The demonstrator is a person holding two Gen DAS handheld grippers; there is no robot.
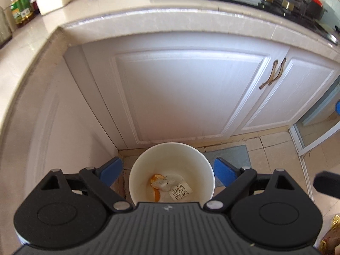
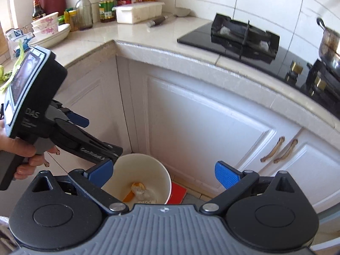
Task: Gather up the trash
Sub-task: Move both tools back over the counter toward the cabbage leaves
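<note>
White plastic bin stands on the floor in the cabinet corner, its near rim cut off by the left claw, which hangs spread and empty above it. Inside lie orange peel, a crumpled wrapper and a printed slip whose writing is too small to read. The right claw is likewise spread, holding nothing. The left device body reads "DAS". Bottles crowd the worktop; a stove sits to the right

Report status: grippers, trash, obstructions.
Left gripper open over white bin. Right gripper open, empty. Orange peel, crumpled paper in bin. No obstructions.
</note>
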